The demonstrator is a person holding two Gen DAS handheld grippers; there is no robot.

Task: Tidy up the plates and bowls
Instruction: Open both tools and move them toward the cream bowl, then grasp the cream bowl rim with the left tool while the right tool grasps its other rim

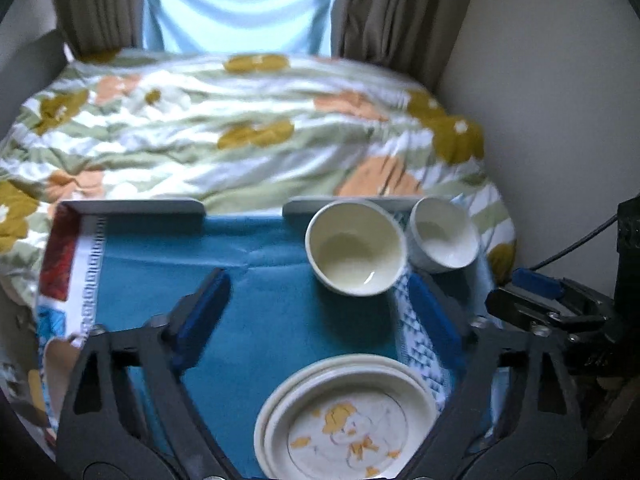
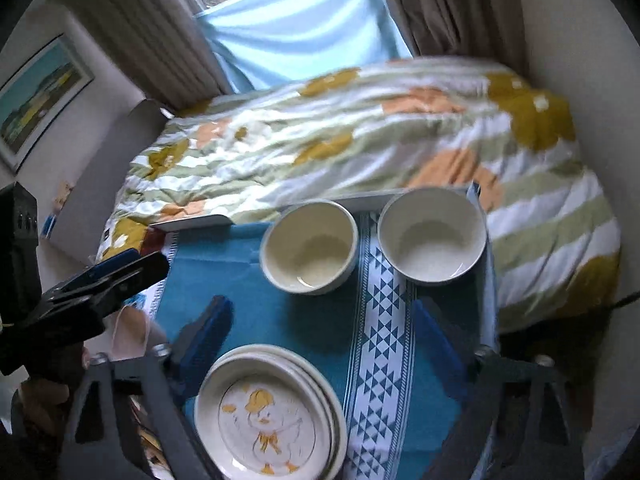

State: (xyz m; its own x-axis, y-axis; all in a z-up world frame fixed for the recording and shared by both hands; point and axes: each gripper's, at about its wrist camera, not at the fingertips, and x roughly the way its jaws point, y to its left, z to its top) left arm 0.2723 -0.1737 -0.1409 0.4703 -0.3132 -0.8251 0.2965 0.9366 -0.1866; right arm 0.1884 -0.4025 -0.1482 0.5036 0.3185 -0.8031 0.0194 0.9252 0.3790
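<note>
Two cream bowls stand apart at the far edge of a blue cloth-covered tray table: the left bowl [image 1: 356, 248] [image 2: 310, 252] and the right bowl [image 1: 442, 234] [image 2: 432, 236]. A stack of cream plates [image 1: 346, 416] [image 2: 268, 412], the top one with a yellow duck drawing, lies at the near edge. My left gripper [image 1: 320, 312] is open and empty above the cloth, over the plates. My right gripper [image 2: 324, 332] is open and empty, hovering between plates and bowls. The right gripper also shows at the right edge of the left wrist view [image 1: 544, 304]; the left shows at the left of the right wrist view [image 2: 100, 280].
The tray table [image 1: 132, 208] has a raised grey rim at its far edge. Behind it lies a bed with a flowered quilt [image 1: 240, 128] [image 2: 360, 128]. Curtains [image 1: 384, 4] and a wall [image 1: 540, 100] stand behind and to the right. A patterned white runner [image 2: 384, 340] crosses the cloth.
</note>
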